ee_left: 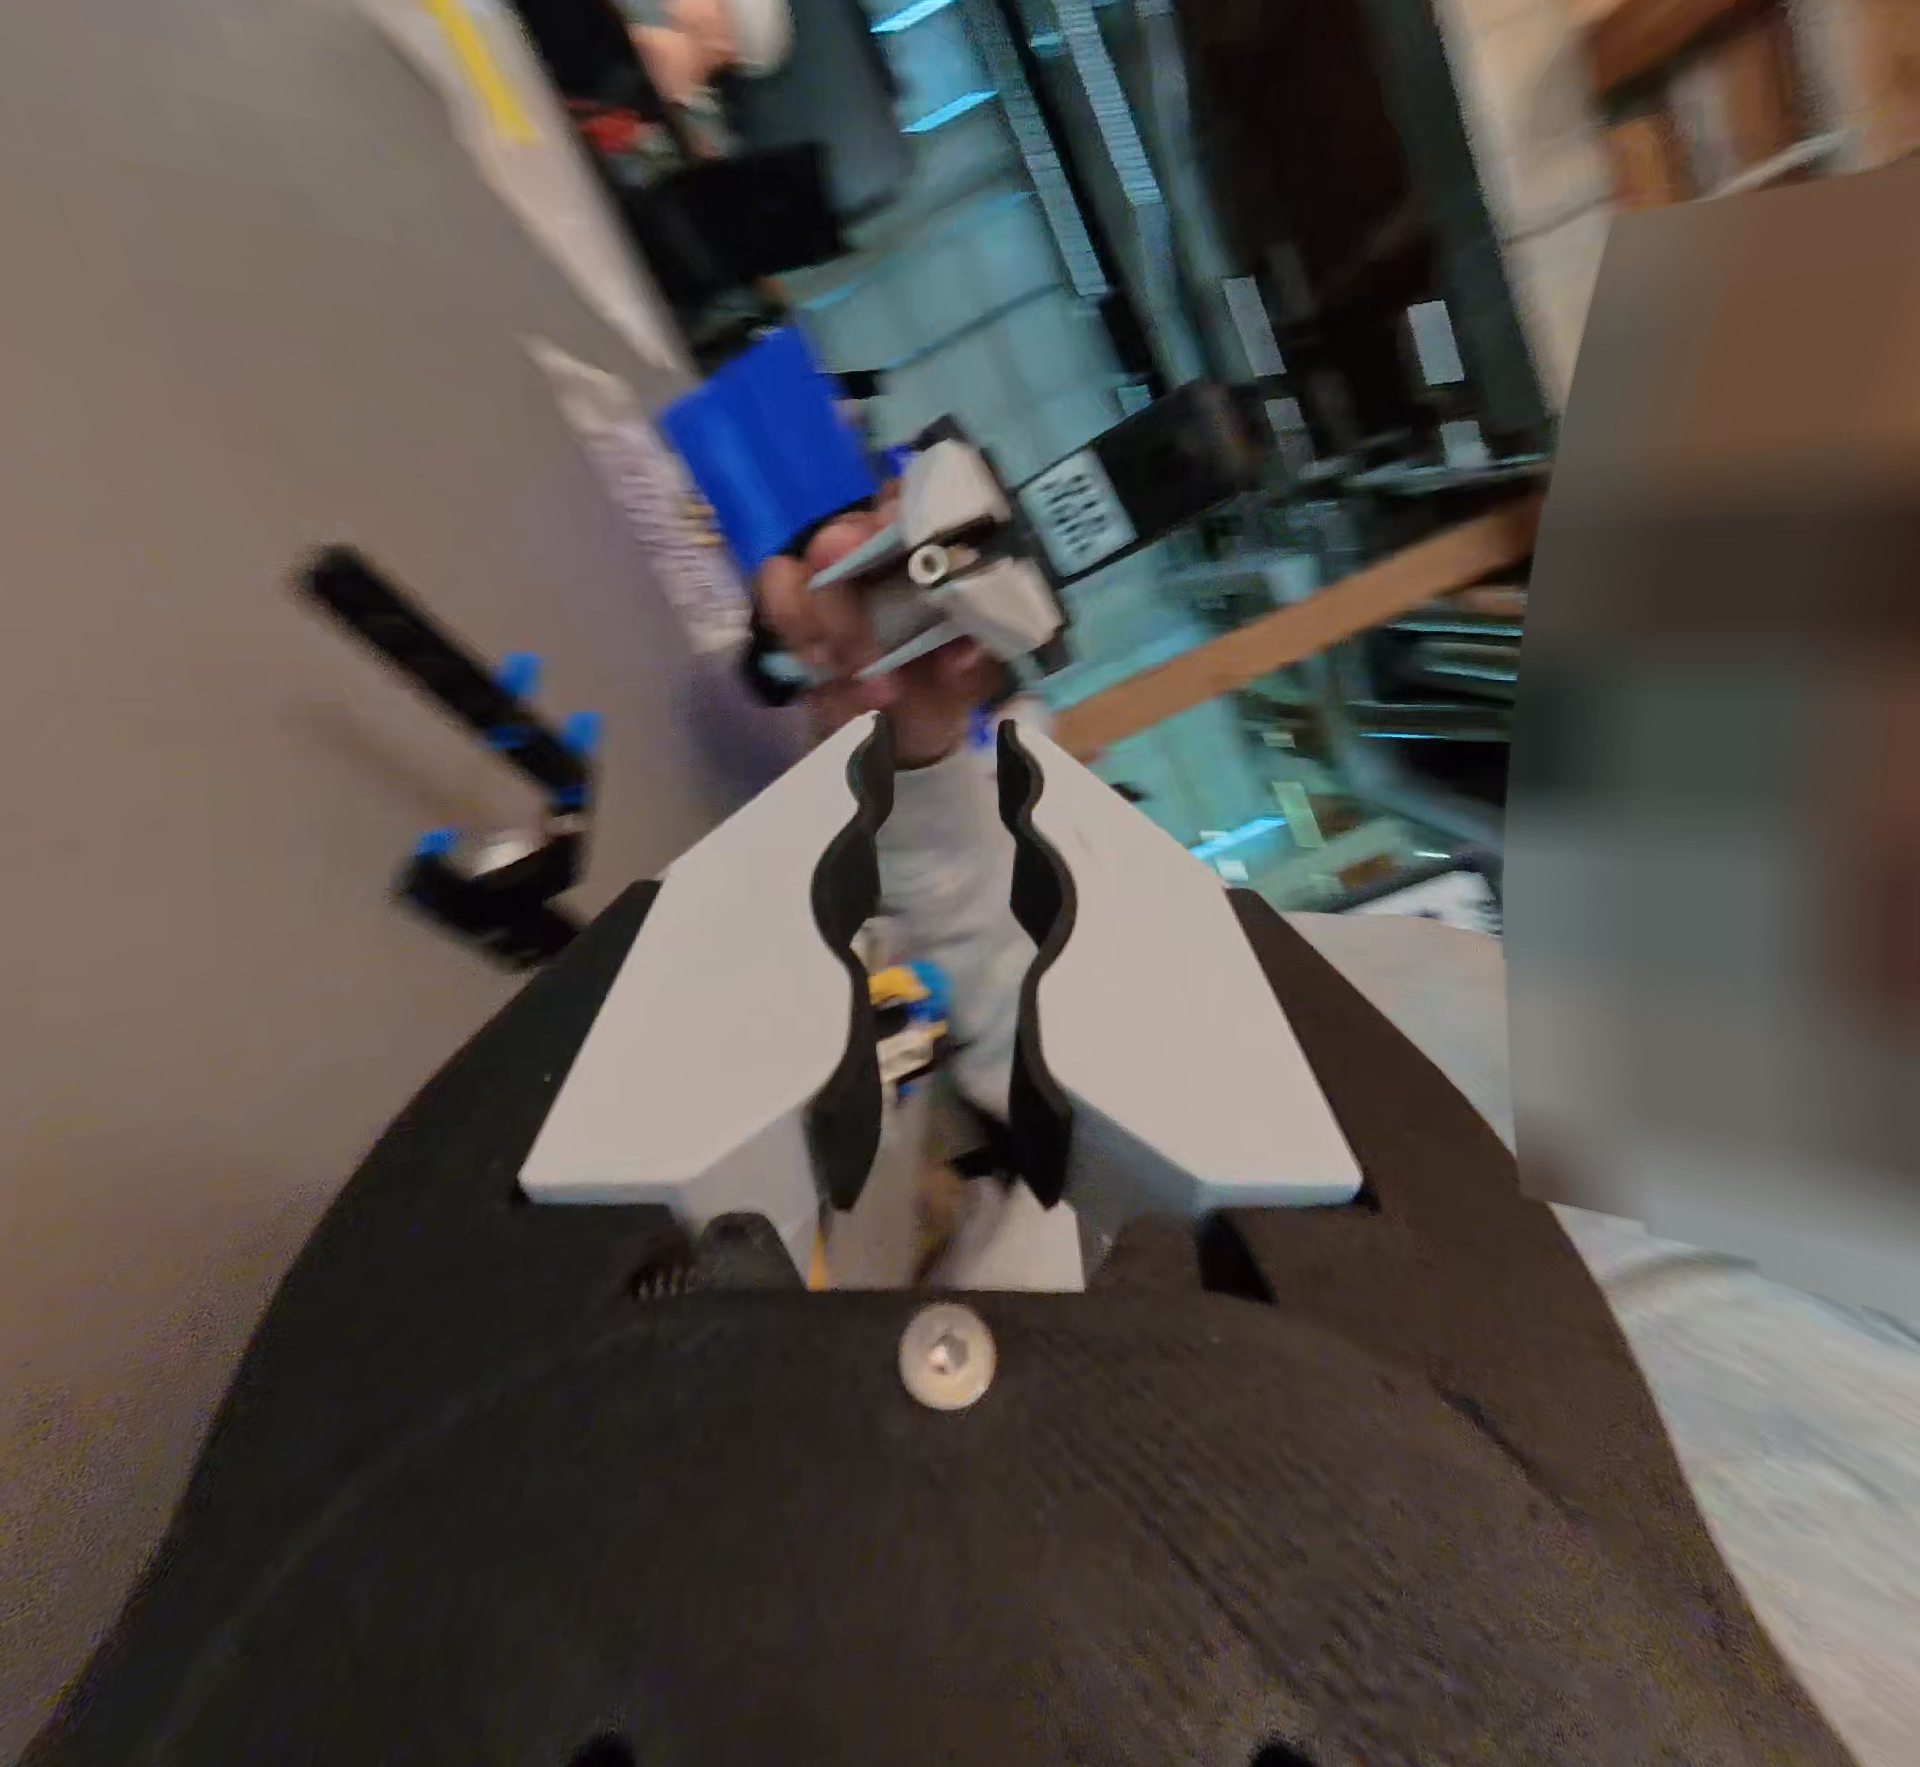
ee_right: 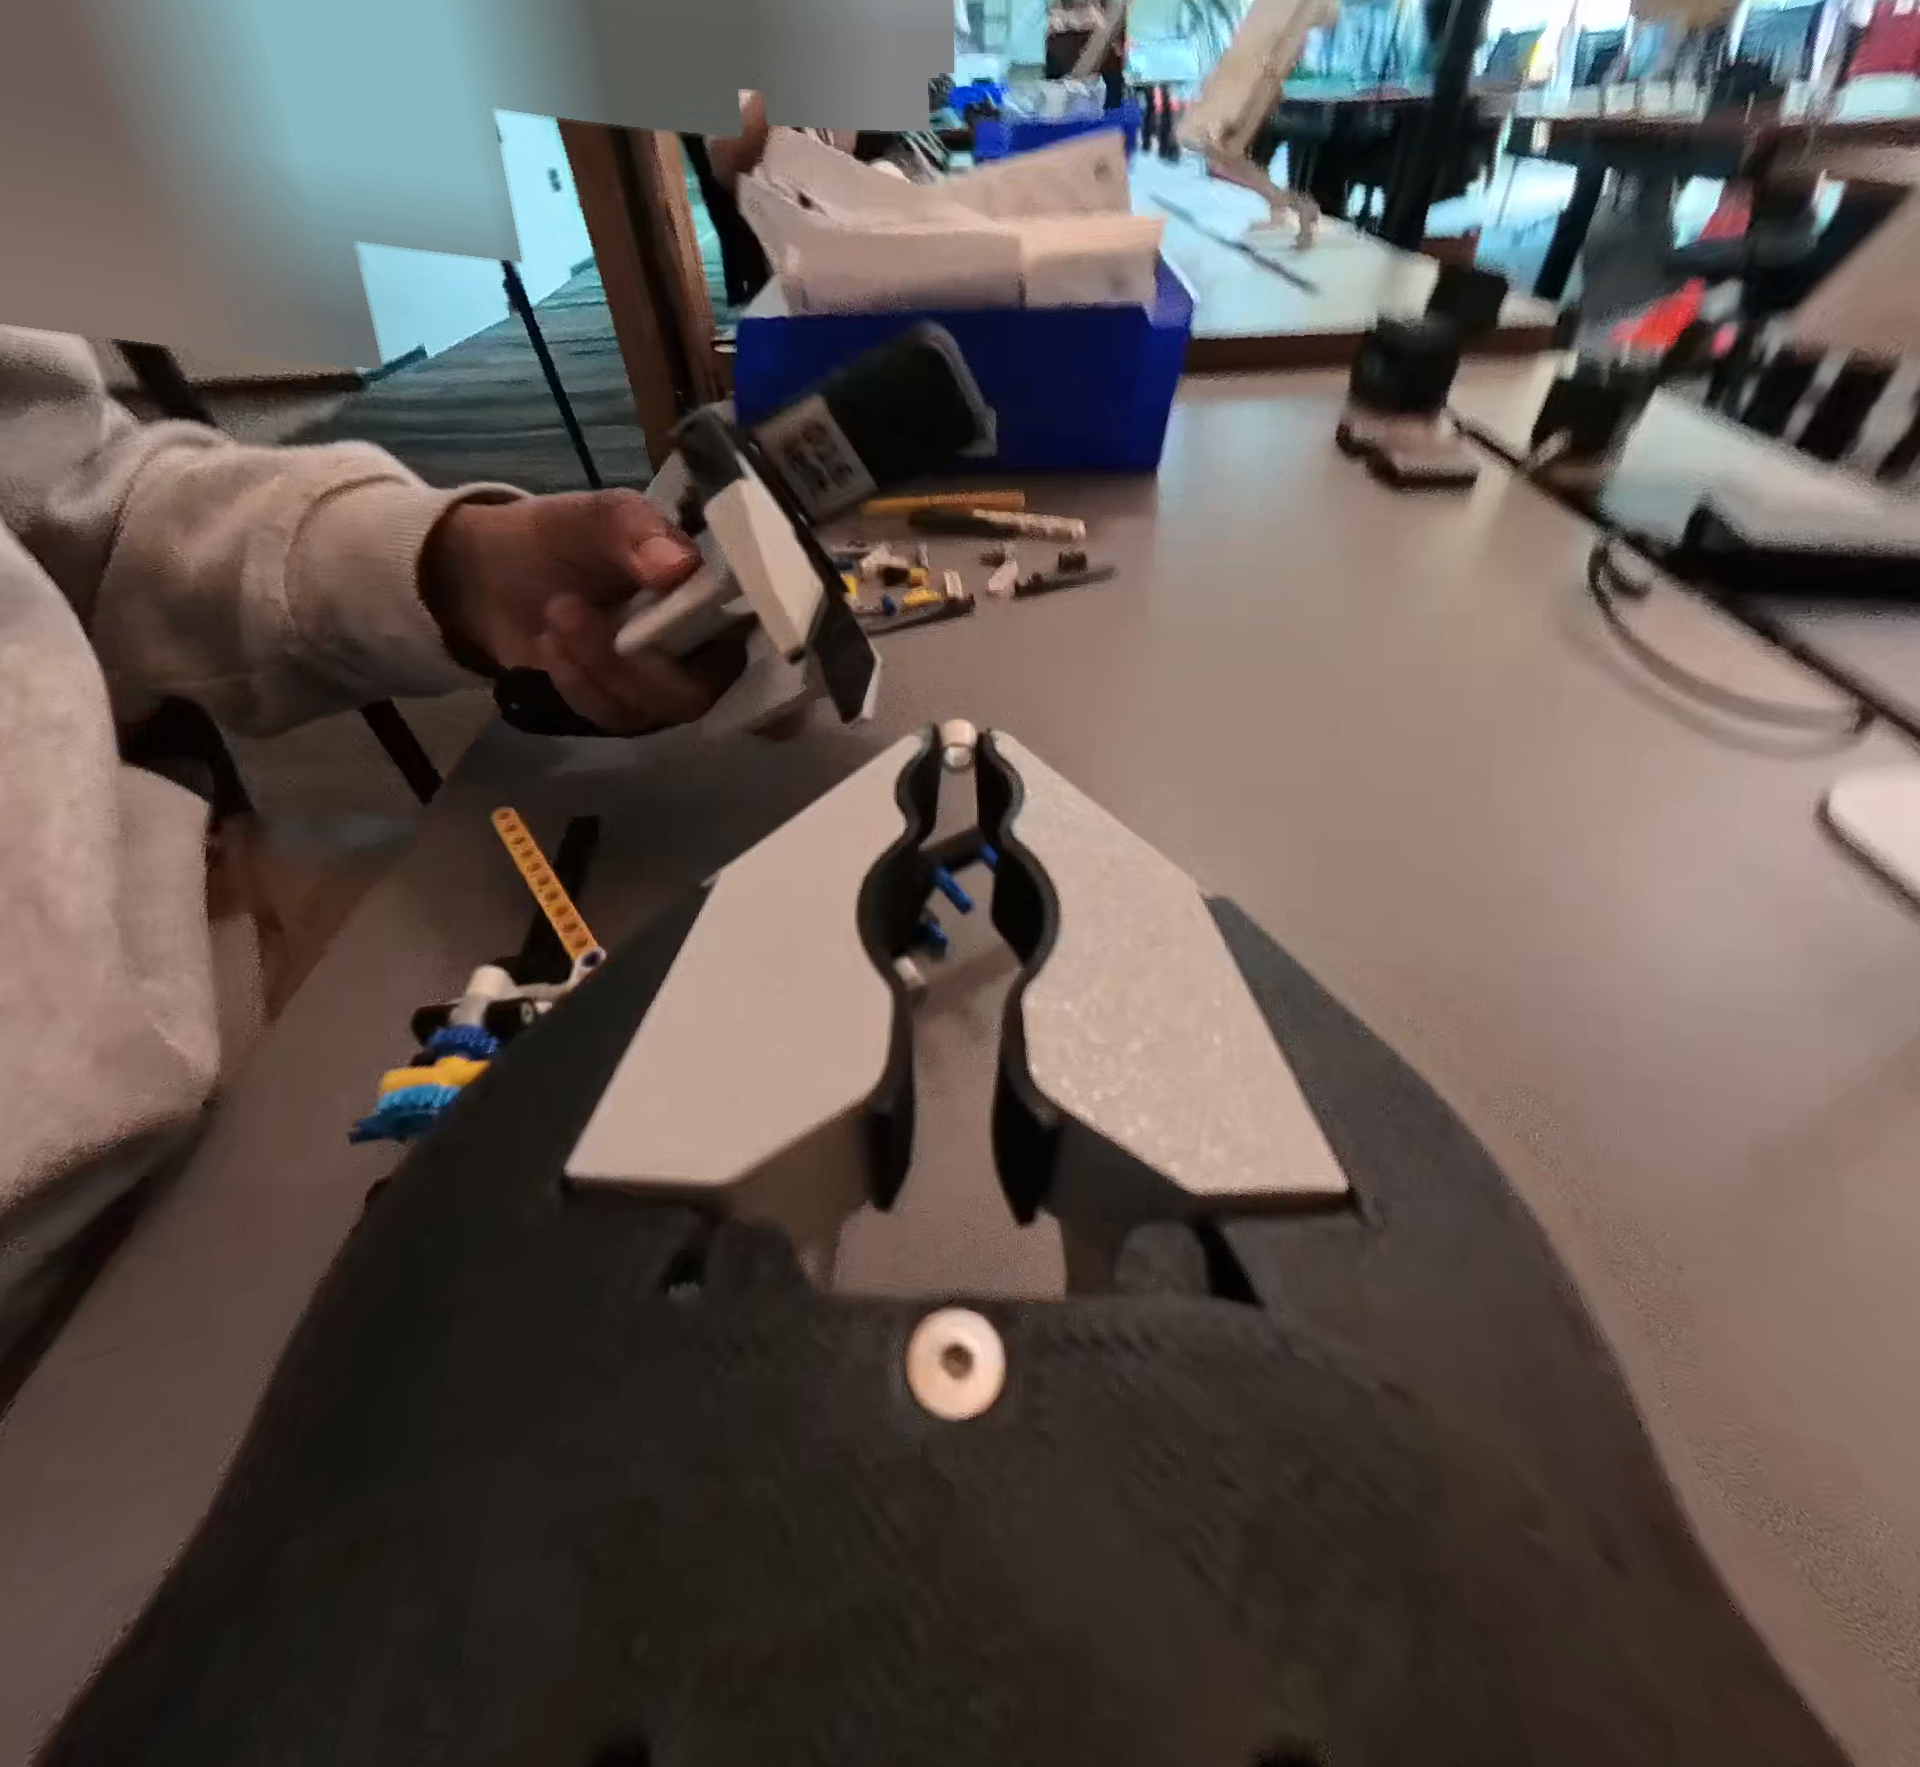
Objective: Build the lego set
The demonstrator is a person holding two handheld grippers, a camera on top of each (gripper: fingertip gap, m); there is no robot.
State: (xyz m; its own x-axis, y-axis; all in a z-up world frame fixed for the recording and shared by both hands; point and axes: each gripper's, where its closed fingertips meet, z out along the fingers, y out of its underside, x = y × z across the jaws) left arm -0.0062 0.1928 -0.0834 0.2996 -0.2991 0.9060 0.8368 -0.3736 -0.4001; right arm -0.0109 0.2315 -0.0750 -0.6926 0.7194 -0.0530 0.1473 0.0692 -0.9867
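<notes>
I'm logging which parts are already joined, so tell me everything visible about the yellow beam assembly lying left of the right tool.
The yellow beam assembly lies flat on the grey table, untouched by either tool. A long yellow plastic beam with a row of holes runs away from the camera beside a black beam. At its near end sit a white connector, black pieces and a blurred blue and yellow cluster, partly hidden behind the right tool. A grey sleeve is nearby, not touching.

Bare worktop [ee_right: 1299, 730] lies open ahead-right of me; the blue bin [ee_right: 1060, 377] and loose pieces [ee_right: 935, 564] crowd the left.
</notes>
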